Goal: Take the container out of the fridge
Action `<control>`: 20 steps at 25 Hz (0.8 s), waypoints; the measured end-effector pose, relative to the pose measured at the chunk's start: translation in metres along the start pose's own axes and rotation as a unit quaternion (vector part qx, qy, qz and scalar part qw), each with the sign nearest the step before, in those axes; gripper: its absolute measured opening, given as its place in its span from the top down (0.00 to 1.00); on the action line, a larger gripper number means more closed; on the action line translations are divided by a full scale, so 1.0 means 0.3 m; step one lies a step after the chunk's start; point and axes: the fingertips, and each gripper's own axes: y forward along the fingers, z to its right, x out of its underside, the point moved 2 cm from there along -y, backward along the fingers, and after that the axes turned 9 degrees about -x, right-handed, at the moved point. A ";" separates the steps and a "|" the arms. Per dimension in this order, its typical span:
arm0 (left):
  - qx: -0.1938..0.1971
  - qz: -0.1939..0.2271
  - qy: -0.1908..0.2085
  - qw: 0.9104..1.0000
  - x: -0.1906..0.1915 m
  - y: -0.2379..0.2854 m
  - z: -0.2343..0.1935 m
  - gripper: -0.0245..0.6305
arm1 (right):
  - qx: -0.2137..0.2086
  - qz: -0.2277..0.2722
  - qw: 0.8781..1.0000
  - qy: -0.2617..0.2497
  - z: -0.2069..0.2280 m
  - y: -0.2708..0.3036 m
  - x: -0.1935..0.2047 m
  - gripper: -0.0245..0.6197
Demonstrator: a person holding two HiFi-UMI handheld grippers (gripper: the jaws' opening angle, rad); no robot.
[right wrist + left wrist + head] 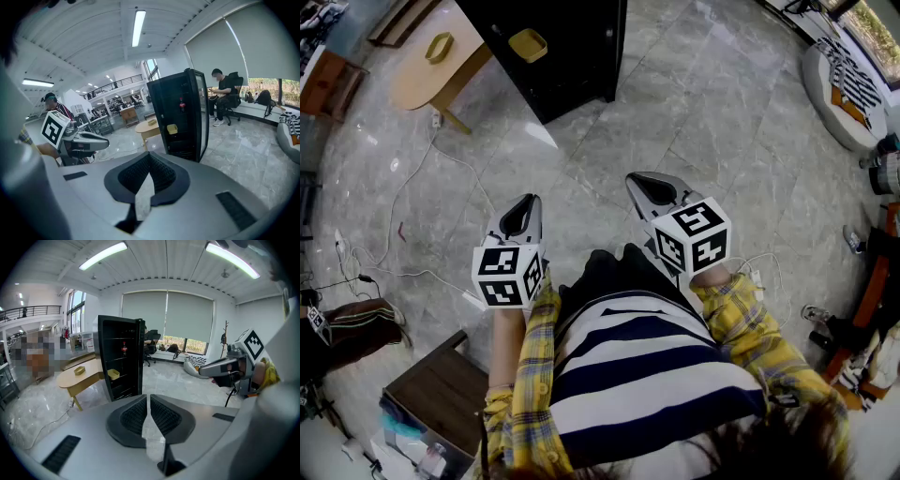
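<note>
**A:** So where are we with this? Looks like nothing's really started. The black fridge (572, 56) is way across the marble floor (675, 112) with its door (202, 112) swung open, and both tools are well short of it.

**B:** Yeah, approach stage imo. The oval wooden worktop (414, 80) is just beside the fridge. The left tool (148, 399) and right tool (149, 157) both have their jaws pressed together with nothing between them. The yellow container (172, 129) sits at the front edge of a lower fridge shelf.

**A:** So next is walk up, spread one tool's jaws and reach in level with that shelf?

**B:** I'd guess so. Careful though, there's a lookalike yellow dish (440, 47) on the worktop. The head view cuts the fridge off, and the red thing (124, 348) on a higher shelf is too small to identify.
</note>
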 end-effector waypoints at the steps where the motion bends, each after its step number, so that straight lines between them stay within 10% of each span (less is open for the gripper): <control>1: -0.001 0.001 0.002 1.000 -0.003 0.005 0.011 0.91 | 0.000 0.000 1.000 -0.001 0.011 -0.005 0.001 0.92; 20: 0.023 0.000 0.044 0.999 -0.072 0.227 -0.090 0.91 | 0.039 -0.016 0.999 0.016 0.139 0.109 -0.055 0.92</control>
